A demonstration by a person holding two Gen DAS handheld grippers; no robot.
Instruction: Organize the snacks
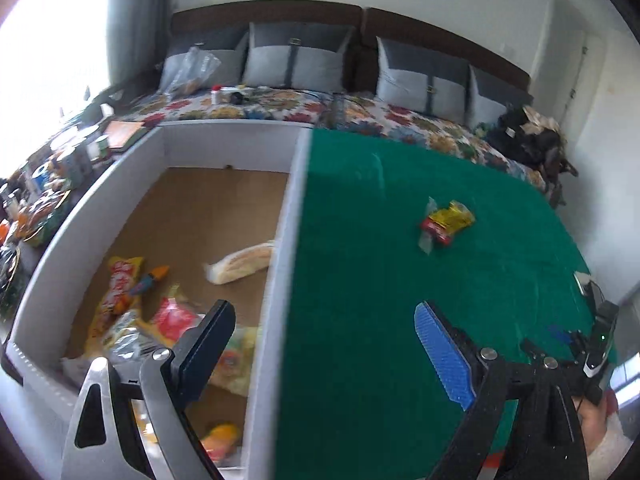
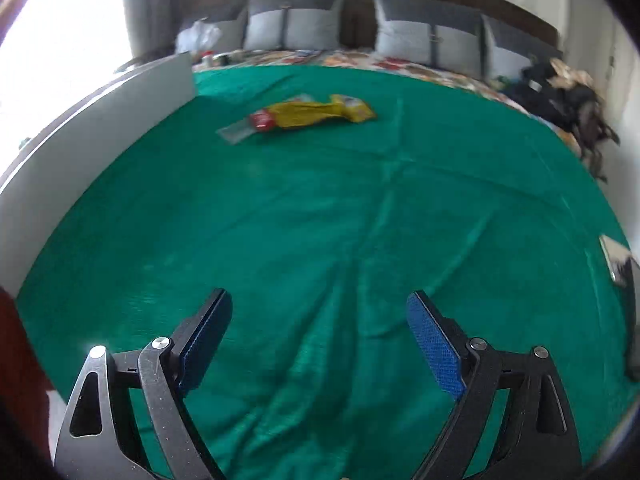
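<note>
box: white-walled cardboard box already holds several packets, so it's my drop bin
left tongs: spread, empty, straddling box wall
right tongs: spread, empty, aimed at the straggler
straggler: crinkled yellow-red snack packet, right of box

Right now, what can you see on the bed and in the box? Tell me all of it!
snack packet: one, yellow and red, alone on the green cloth.
green cloth: one, spread over the bed.
box: one, white walls, brown floor, left of the cloth.
snacks in box: several, mostly yellow and red, in a heap at the near end.
bread roll: one, pale, wrapped, inside the box.
pillows: several, grey, by the headboard.
dark bag: one, black, far right.
left gripper: open, empty.
right gripper: open, empty.
</note>
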